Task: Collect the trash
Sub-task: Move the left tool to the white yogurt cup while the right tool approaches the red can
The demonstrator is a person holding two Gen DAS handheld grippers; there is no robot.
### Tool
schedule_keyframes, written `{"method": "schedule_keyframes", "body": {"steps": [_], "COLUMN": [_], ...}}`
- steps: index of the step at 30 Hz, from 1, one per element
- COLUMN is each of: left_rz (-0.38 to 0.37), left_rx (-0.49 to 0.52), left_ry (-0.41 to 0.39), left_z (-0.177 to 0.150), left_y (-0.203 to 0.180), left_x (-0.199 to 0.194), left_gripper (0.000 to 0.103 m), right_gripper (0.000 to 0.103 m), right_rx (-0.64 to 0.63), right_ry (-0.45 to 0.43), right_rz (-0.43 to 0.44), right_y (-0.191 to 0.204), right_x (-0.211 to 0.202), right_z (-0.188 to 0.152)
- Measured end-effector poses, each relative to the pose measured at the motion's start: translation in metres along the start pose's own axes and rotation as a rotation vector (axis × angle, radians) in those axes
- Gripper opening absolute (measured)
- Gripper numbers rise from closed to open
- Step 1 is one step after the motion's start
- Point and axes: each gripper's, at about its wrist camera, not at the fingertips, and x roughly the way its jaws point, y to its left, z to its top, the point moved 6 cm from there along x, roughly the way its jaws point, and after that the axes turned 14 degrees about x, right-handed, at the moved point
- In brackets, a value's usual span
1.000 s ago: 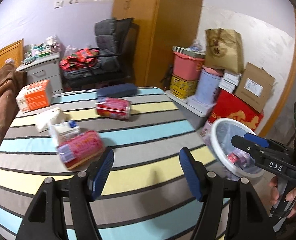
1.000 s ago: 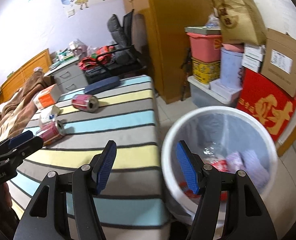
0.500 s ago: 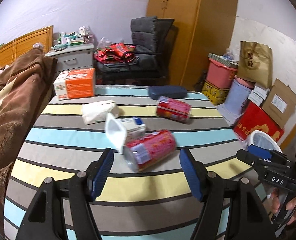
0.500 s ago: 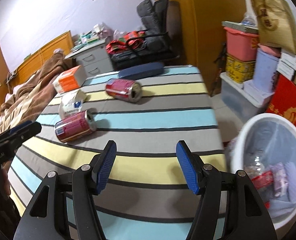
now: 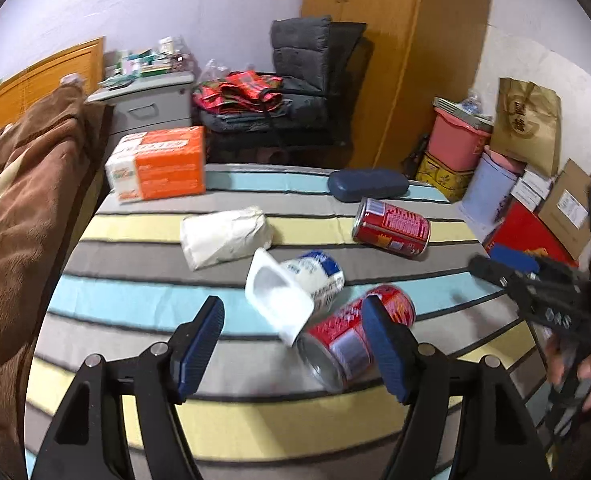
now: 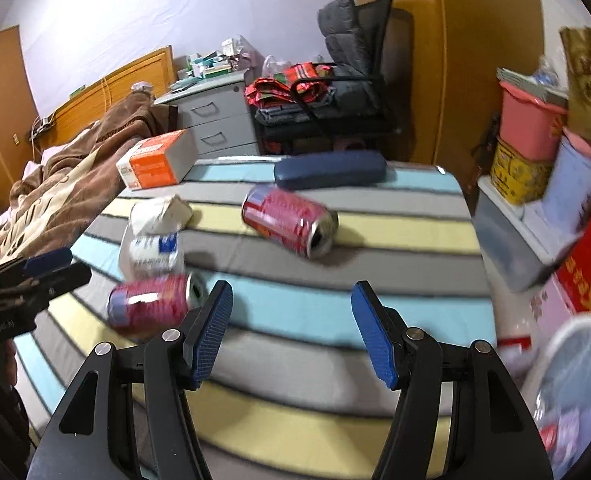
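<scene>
On the striped table [image 5: 143, 304] lie a near red can [image 5: 347, 340], a white yogurt cup [image 5: 295, 288] touching it, a crumpled white wrapper [image 5: 225, 236] and a far red can [image 5: 391, 226]. My left gripper [image 5: 293, 350] is open just above the table, its right finger beside the near can. My right gripper [image 6: 293, 334] is open and empty over the table; it faces the far can [image 6: 291, 220], with the near can [image 6: 151, 304] and cup [image 6: 153, 250] to its left. The white trash bin [image 6: 575, 384] sits at lower right.
An orange box [image 5: 159, 164] and a dark blue case [image 5: 367, 184] lie at the table's far side. A brown blanket [image 5: 19, 200] lies left. A chair [image 5: 295, 80], drawers [image 5: 151, 100] and stacked boxes [image 5: 535, 184] stand behind and right.
Both grippers swung left, away from the bin and over the table. The left gripper came close to the near can and cup. Both stayed open.
</scene>
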Motion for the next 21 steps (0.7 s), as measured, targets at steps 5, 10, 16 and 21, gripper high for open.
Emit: {"method": "schedule_keyframes", "body": {"steps": [5, 10, 16, 21], "left_rz": [-0.019, -0.048, -0.099, -0.145], "left_rx": [0.043, 0.096, 0.126, 0.126], "left_ry": [0.028, 0.077, 0.115, 0.122], "left_z": [0.010, 0.012, 0.010, 0.007], "left_y": [0.004, 0.006, 0.006, 0.003], "left_x": [0.024, 0.048, 0.068, 0.075], "left_gripper": [0.074, 0.074, 0.074, 0.075], "right_gripper": [0.064, 0.064, 0.064, 0.064], "right_rx": [-0.035, -0.091, -0.178, -0.215], "right_ry": [0.007, 0.028, 0.075, 0.124], "right_rz": [0.006, 0.027, 0.054, 0.074], "right_y": [-0.004, -0.002, 0.005, 0.005], "right_x": [0.021, 0.040, 0.059, 0.072], "right_z": [0.020, 0.028, 0.030, 0.031]}}
